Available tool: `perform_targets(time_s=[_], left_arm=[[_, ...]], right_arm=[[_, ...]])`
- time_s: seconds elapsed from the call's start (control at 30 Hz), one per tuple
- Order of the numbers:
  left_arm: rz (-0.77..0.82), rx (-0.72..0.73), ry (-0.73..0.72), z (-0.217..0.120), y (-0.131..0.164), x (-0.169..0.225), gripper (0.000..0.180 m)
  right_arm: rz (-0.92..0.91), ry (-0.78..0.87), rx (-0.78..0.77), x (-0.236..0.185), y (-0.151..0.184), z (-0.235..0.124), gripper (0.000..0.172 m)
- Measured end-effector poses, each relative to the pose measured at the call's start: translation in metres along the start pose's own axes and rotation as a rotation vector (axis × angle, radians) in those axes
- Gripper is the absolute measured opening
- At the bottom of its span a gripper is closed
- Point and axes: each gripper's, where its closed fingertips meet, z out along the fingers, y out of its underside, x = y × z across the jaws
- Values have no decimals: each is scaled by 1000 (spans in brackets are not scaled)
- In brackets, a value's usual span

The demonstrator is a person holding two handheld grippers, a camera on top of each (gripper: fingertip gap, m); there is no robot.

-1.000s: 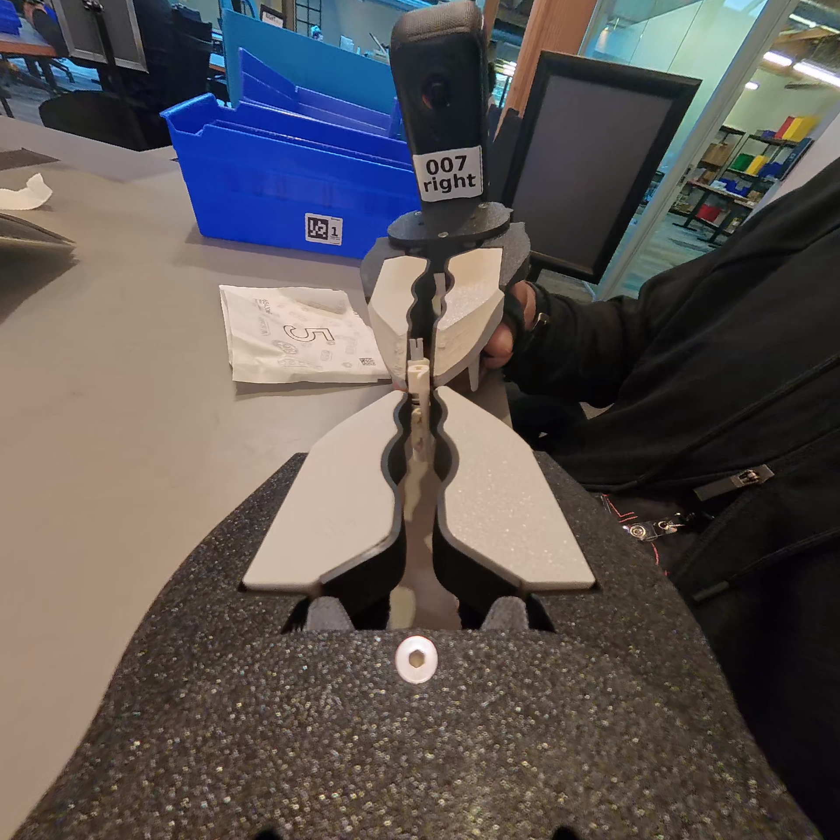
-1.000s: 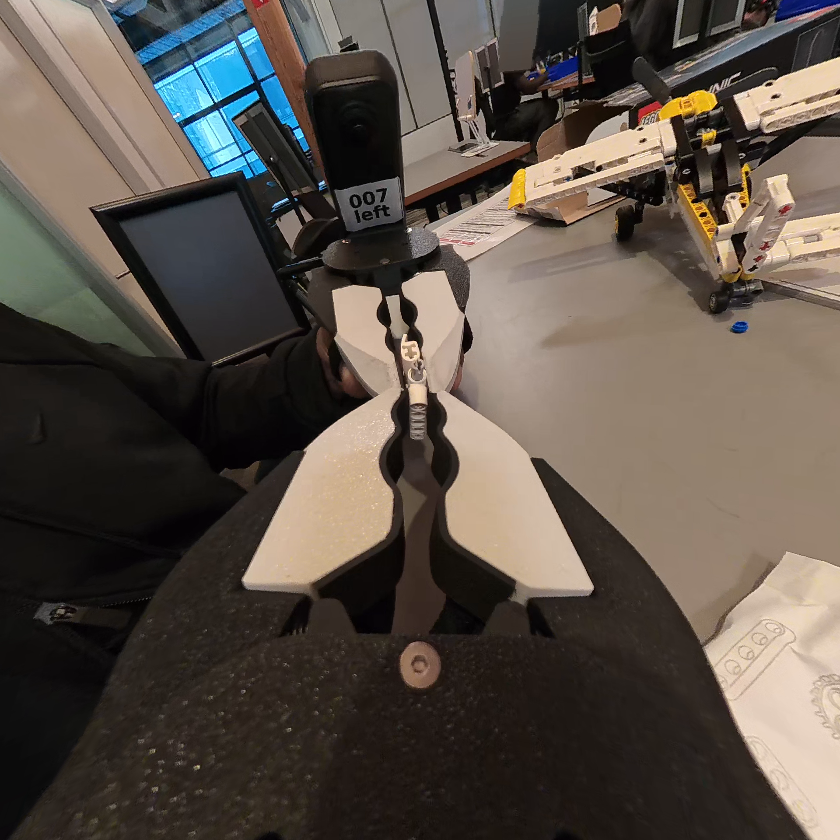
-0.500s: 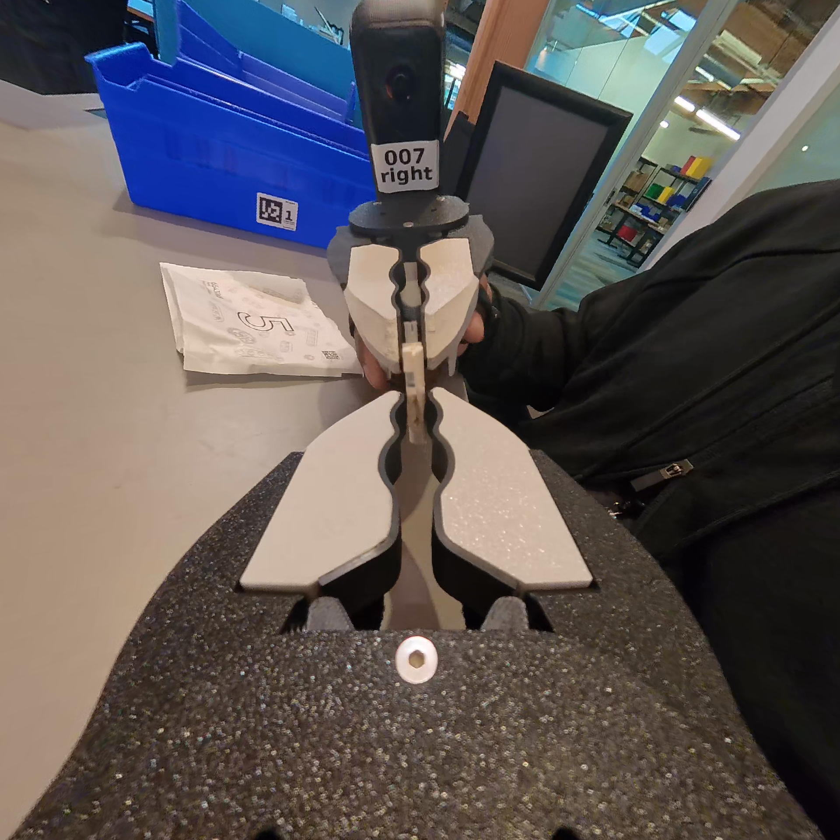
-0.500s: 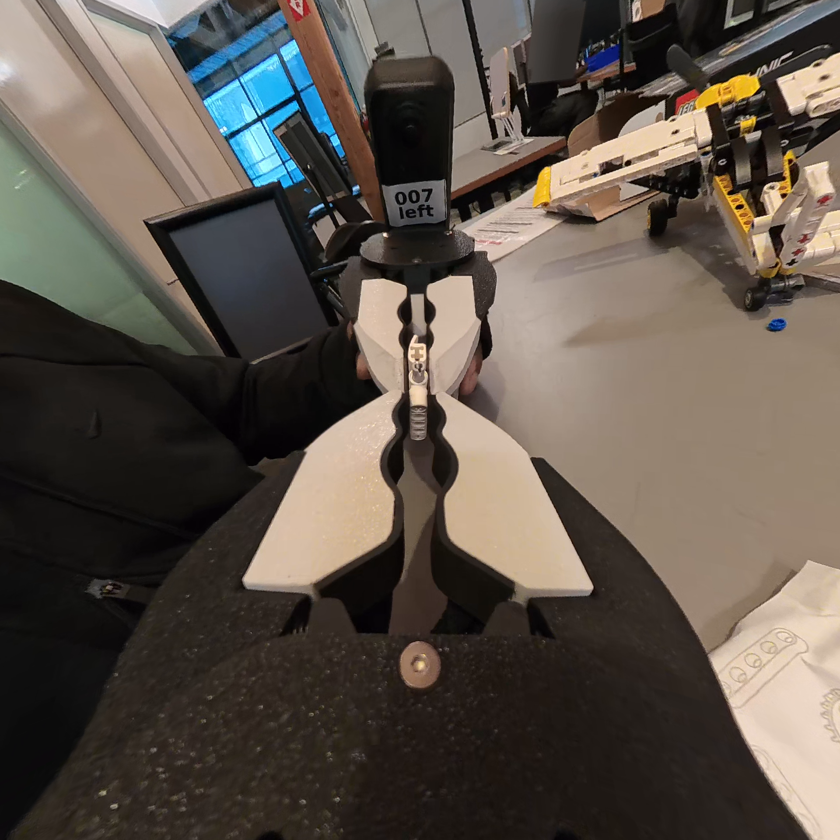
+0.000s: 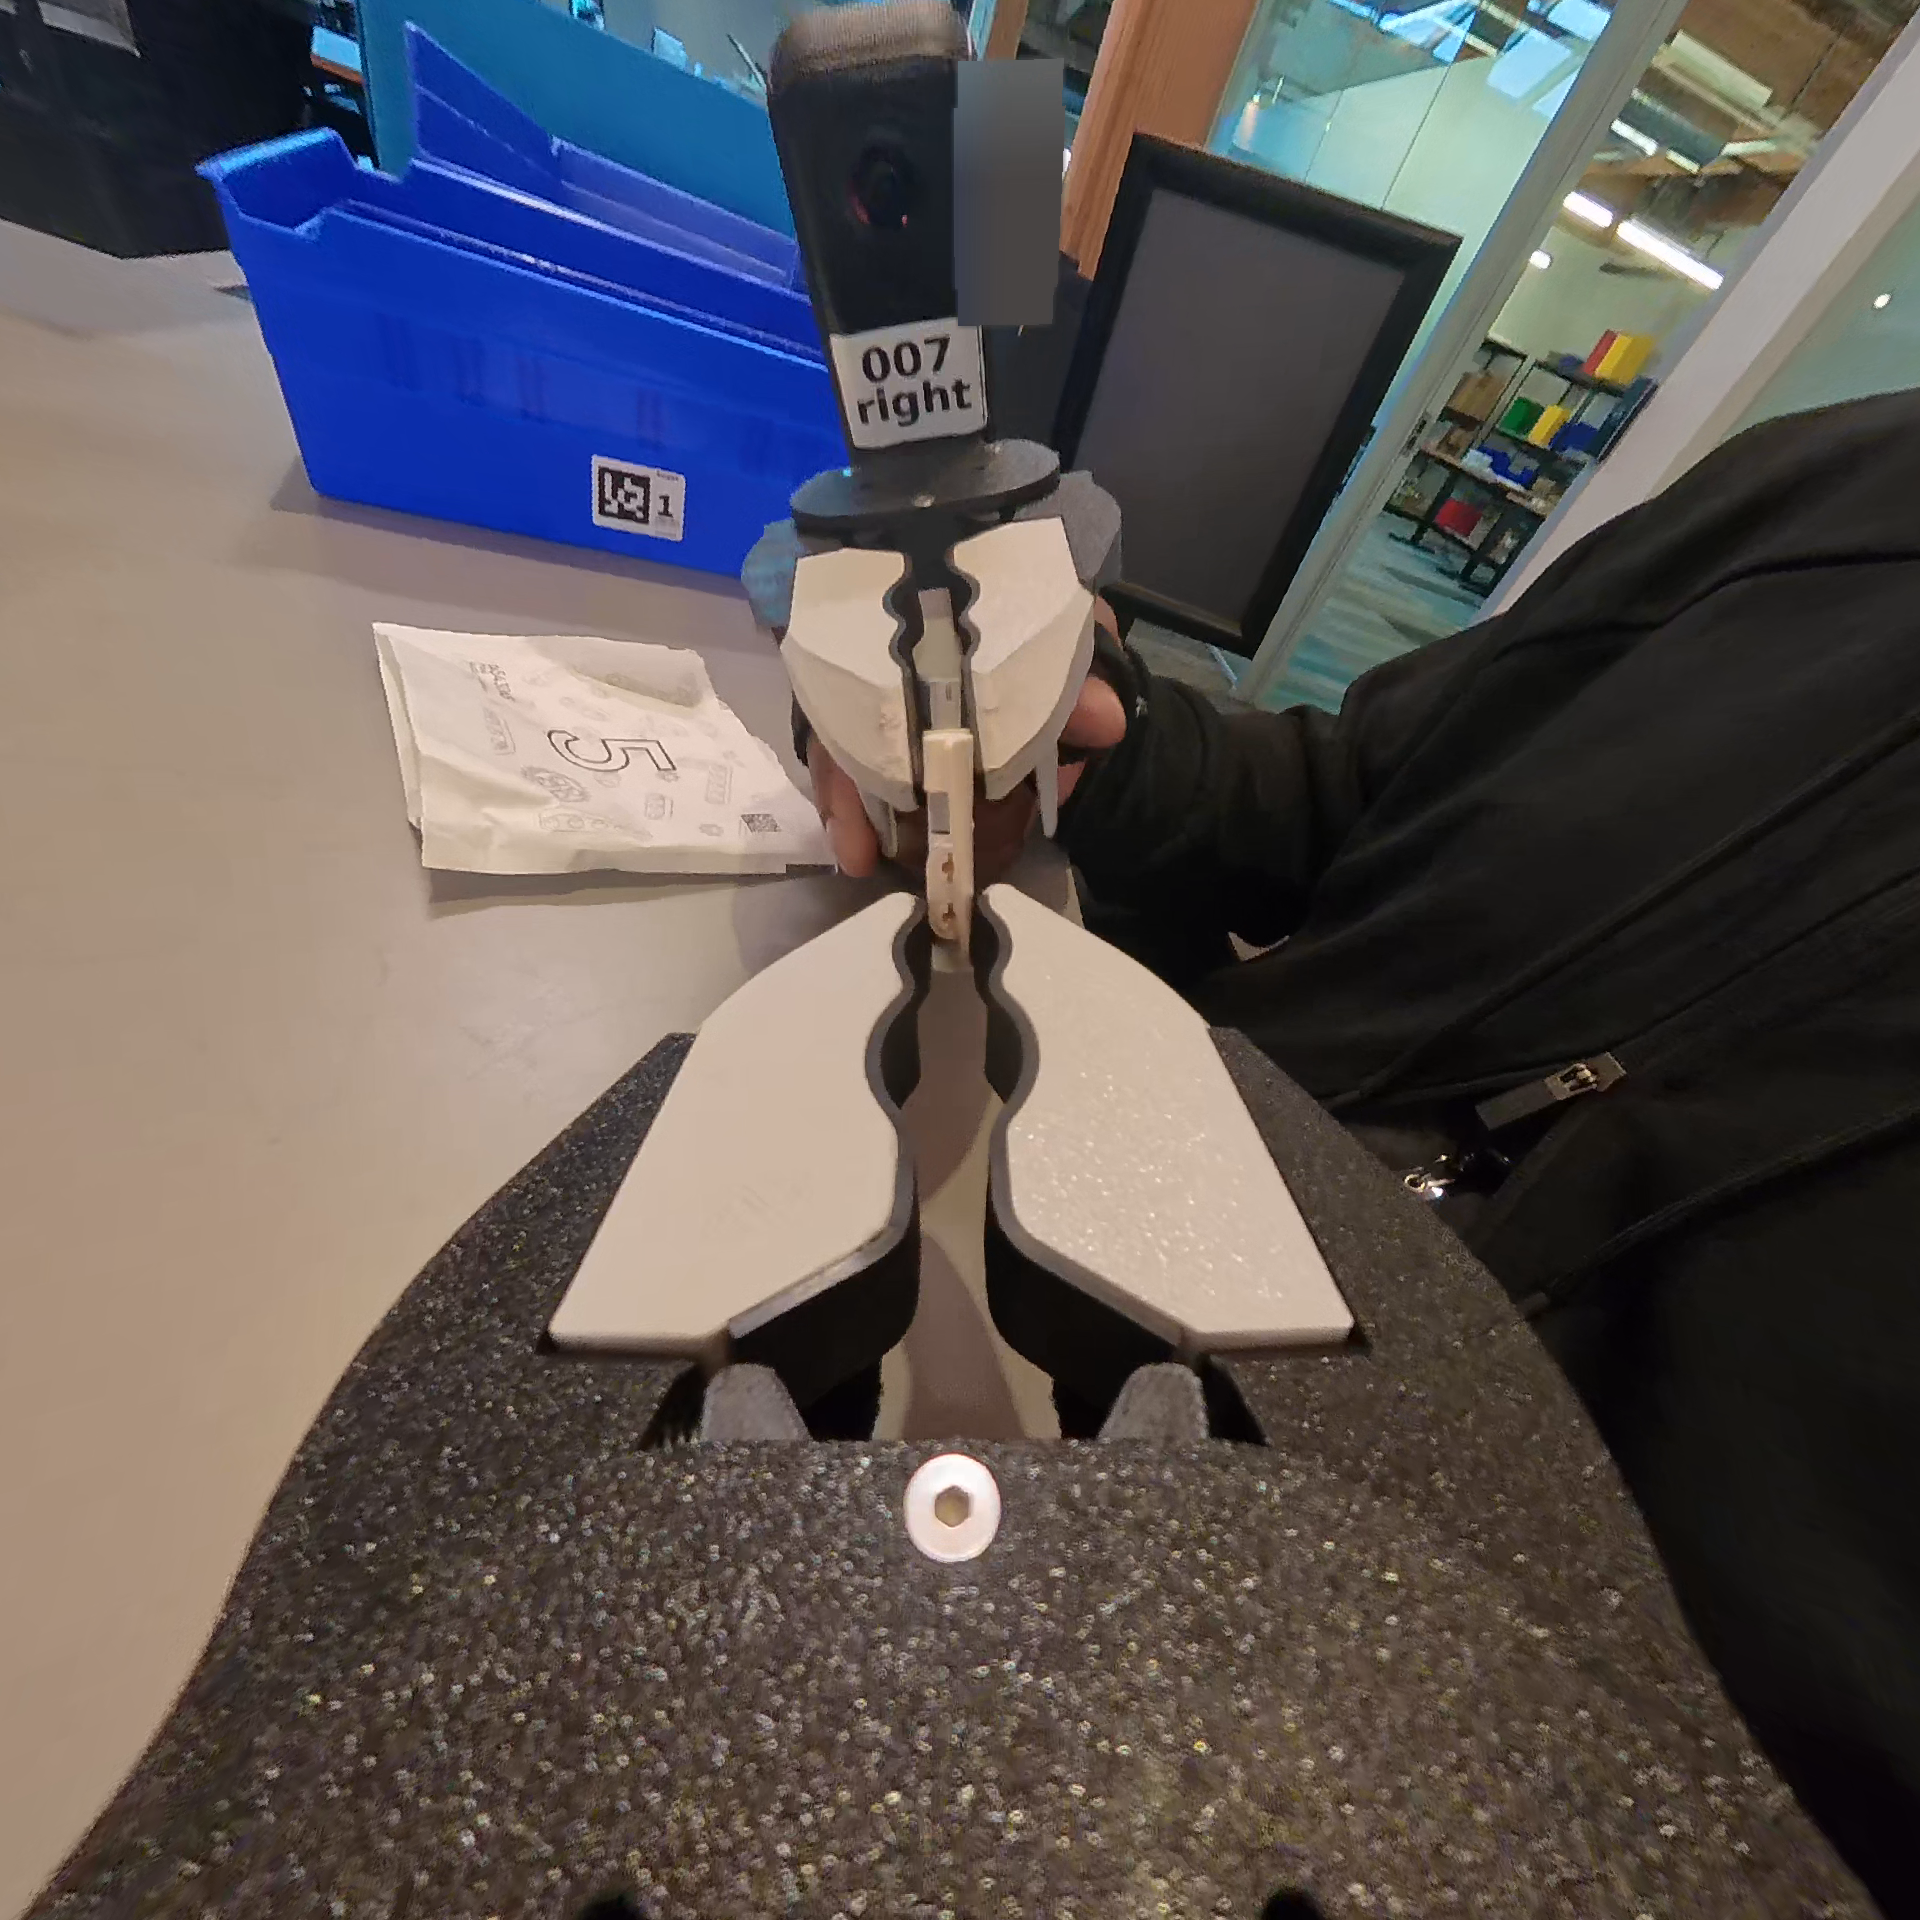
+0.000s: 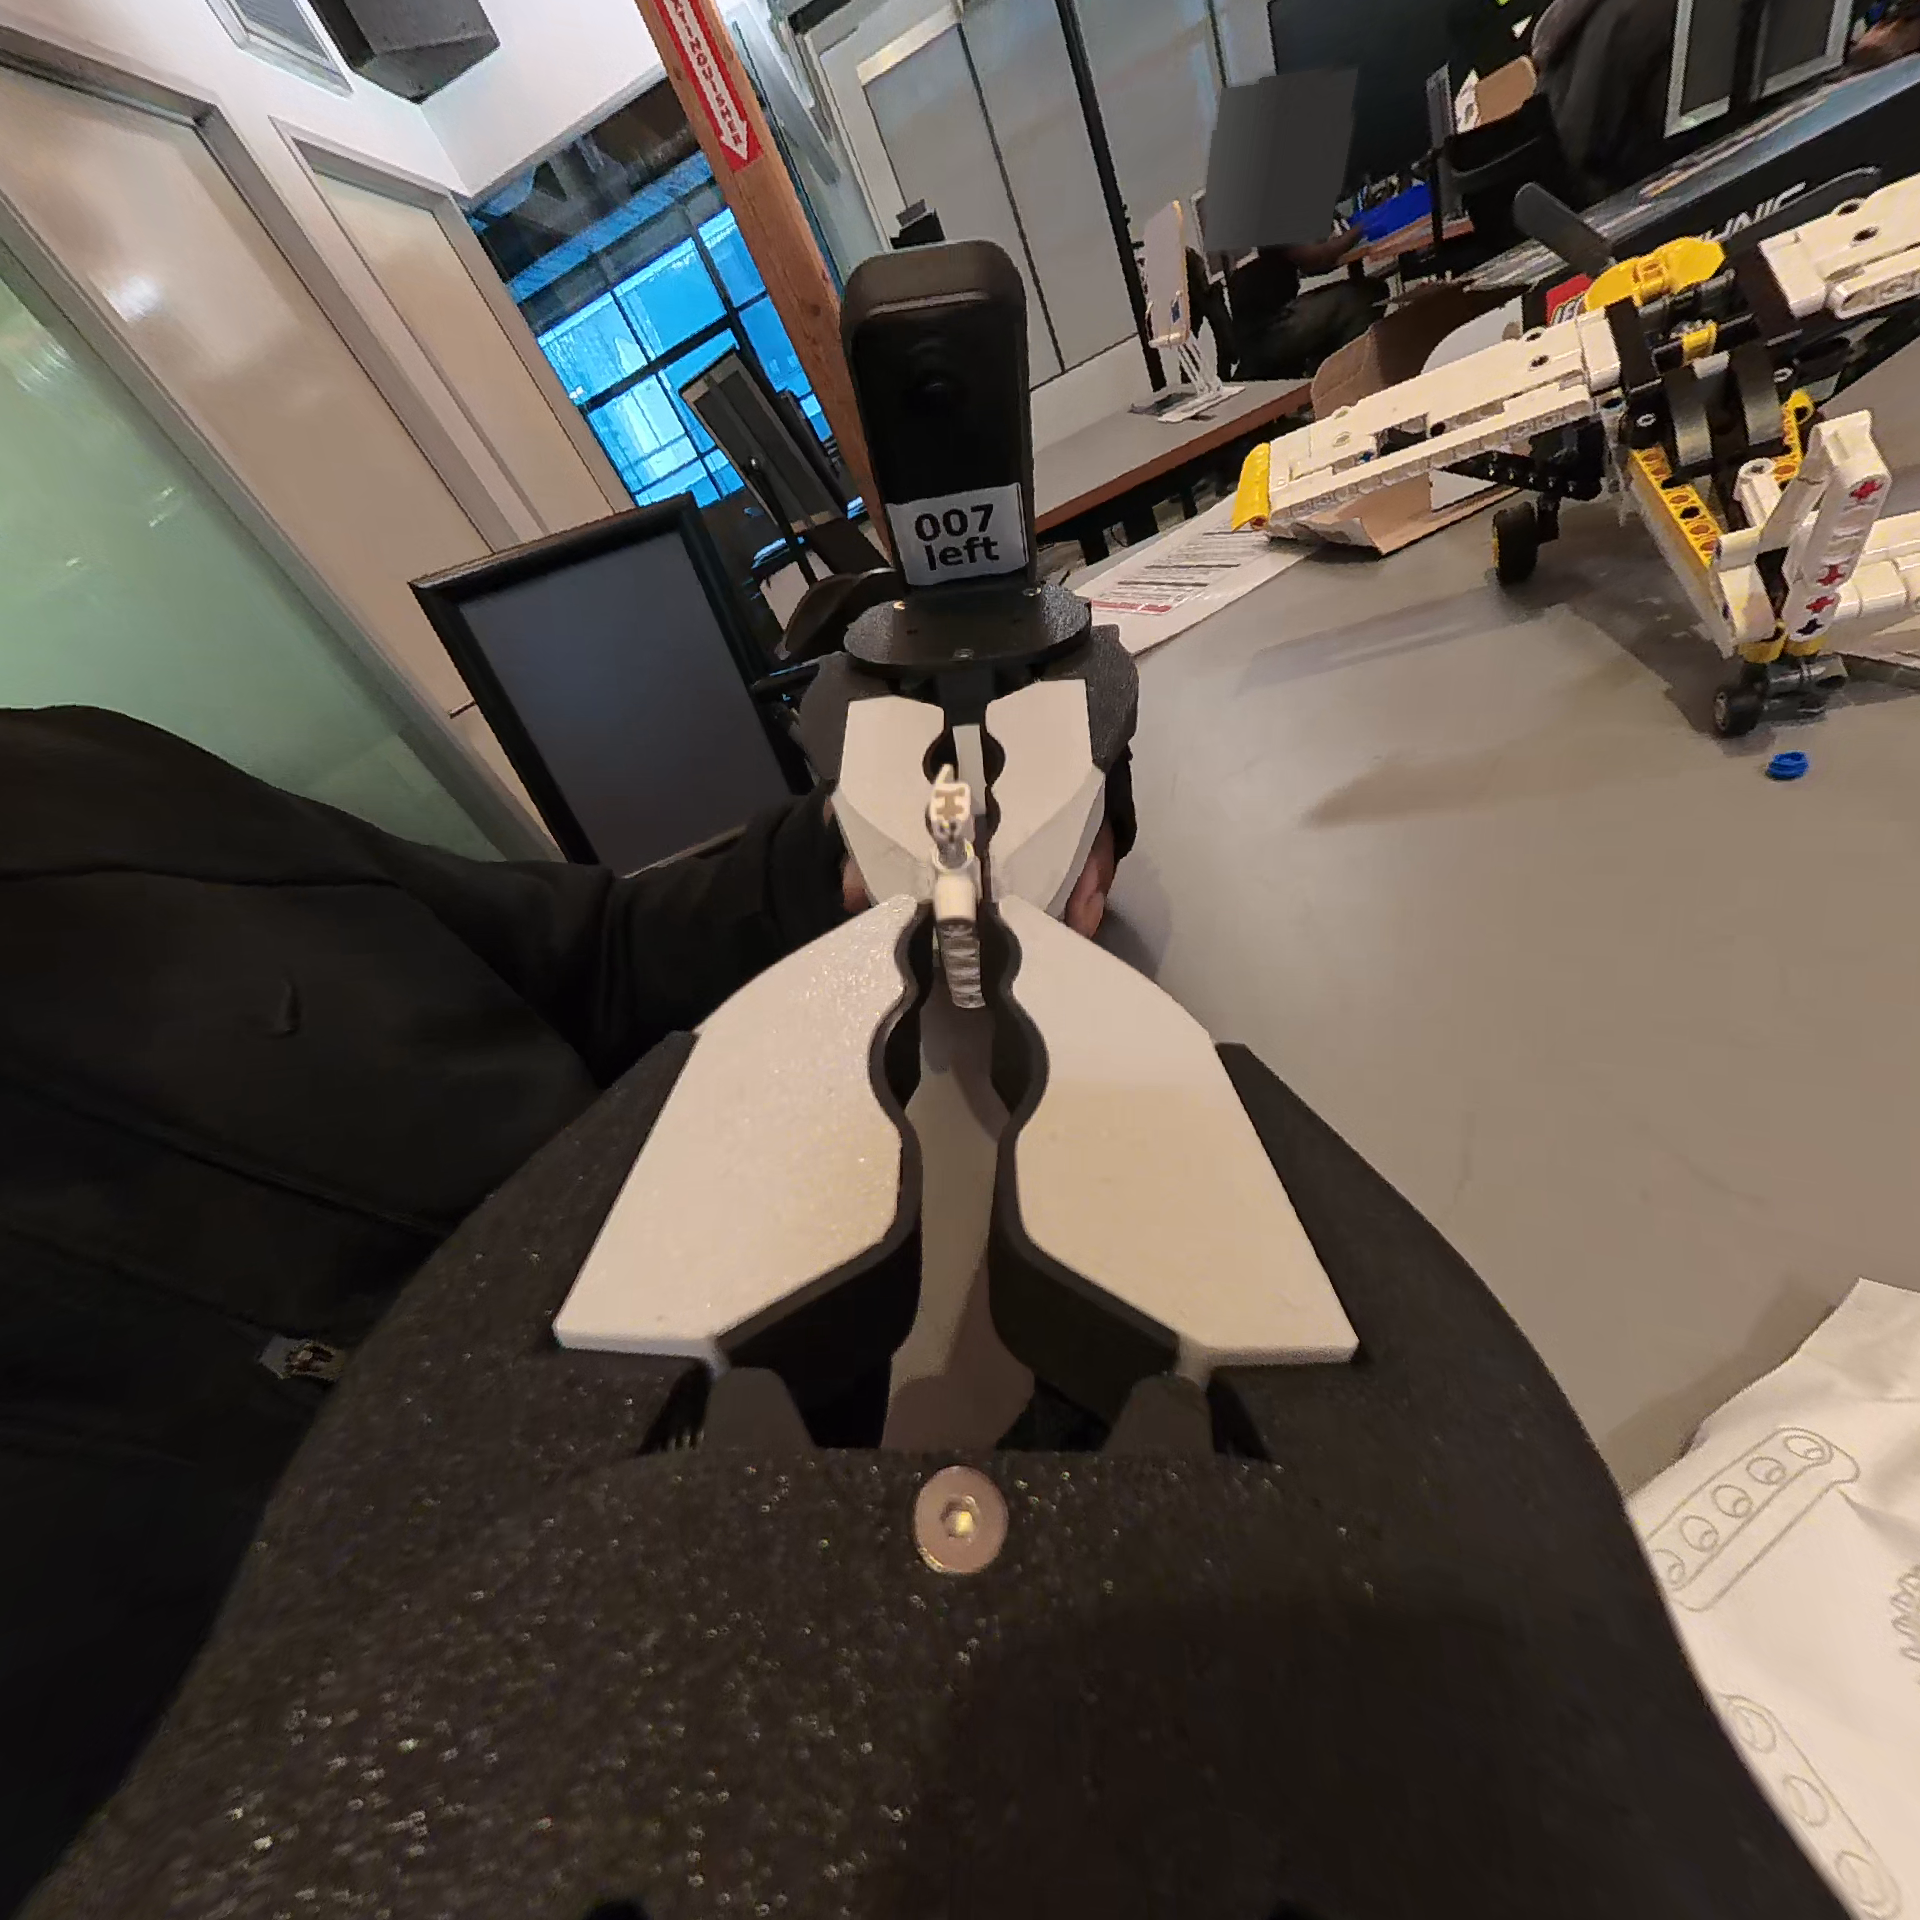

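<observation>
- Your left hand-held gripper (image 5: pixel 948 925) pinches one end of a white beam (image 5: pixel 951 821); jaws nearly shut.
- Your right hand-held gripper (image 6: pixel 958 935) clamps what looks like a ribbed white pin (image 6: pixel 957 940), meeting above the table (image 6: pixel 1455 935).

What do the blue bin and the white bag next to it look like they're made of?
Blue bin: apparently rigid moulded plastic, with smooth, slightly glossy walls and crisp edges. White bag: probably paper, matte, printed, creased, with a ragged torn edge; thin plastic film can't be ruled out.
</observation>
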Motion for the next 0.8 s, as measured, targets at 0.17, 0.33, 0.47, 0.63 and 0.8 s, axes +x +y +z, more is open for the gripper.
perform_targets(time_s=[0.17,0.33,0.47,0.63,0.8], left_arm=[[-10,33,1,-2,-4,-1,8],[-9,30,12,-1,-3,1,8],[-25,18,15,-1,-2,1,8],[-85,-15,45,-2,0,-1,8],[-141,-37,59,0,2,-5,8]], right_arm=[[-14,22,-40,0,6,6,19],[-21,30,-49,0,8,11,9],[-38,46,-64,1,10,11,8],[-42,50,-108,3,14,10,8],[-24,52,-140,7,18,8,8]])
